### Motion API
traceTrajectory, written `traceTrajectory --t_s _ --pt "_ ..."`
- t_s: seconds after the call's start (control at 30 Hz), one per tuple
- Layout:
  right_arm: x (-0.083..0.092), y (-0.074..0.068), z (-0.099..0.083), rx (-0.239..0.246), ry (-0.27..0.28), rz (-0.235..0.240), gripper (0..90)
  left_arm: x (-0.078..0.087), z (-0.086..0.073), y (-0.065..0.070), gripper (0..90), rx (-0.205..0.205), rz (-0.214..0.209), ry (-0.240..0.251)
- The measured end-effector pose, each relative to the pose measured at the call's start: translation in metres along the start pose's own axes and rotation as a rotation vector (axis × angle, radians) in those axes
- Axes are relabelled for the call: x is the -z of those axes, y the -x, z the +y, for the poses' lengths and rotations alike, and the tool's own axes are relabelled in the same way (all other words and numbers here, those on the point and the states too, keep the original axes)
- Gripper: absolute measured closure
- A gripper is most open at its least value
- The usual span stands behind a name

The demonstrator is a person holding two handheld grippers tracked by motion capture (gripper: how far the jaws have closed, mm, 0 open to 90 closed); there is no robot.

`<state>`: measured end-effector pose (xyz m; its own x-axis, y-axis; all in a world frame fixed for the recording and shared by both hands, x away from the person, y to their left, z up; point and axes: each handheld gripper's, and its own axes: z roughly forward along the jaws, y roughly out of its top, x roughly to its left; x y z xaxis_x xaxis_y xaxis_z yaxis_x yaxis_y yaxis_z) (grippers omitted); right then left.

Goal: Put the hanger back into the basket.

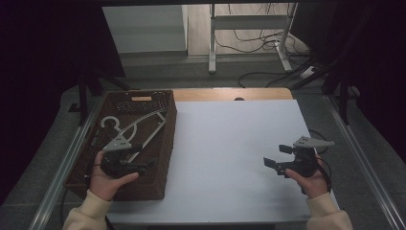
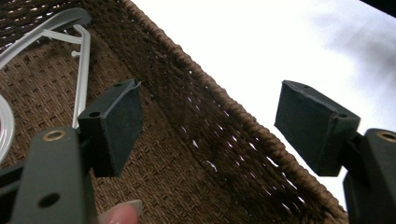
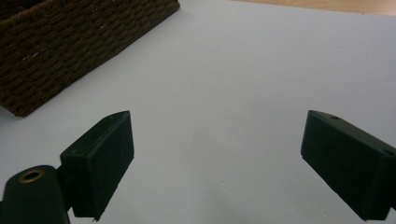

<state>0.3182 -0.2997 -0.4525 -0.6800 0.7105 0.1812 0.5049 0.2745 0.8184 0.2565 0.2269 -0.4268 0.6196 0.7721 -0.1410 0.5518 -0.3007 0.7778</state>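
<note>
The left gripper (image 2: 205,126) has its pads spread wide with nothing between them; it hangs inside the woven basket (image 1: 165,143), over the near end, with one pad above the basket floor and the other close to the basket's right wall. Just beyond those pads lies the white hanger (image 2: 81,70), flat on the basket floor, its hook (image 1: 109,122) toward the far left corner of the basket and its arms running toward the right wall. The right gripper (image 1: 278,156) also stands spread and empty, over the bare white desk (image 1: 230,143) near its right edge, well apart from the basket.

The hanger looks like thin moulded plastic: light, fairly stiff, smooth and likely slippery under flat pads, and it could flex or snap if twisted hard. It lies low against the weave, so a straight bar is the best place to pinch. The slanted arm nearest the left gripper seems the easiest reach; gripping near where the arms meet below the hook would probably keep it from swinging when lifted.
</note>
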Motion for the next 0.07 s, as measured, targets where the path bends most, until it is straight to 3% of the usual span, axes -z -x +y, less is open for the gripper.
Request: traceTrajectory --t_s 0.07 --pt "-0.0023 0.0006 -0.0003 0.005 -0.009 0.003 9.4 0.0 -0.0004 -0.0007 23.2 0.007 0.001 0.001"
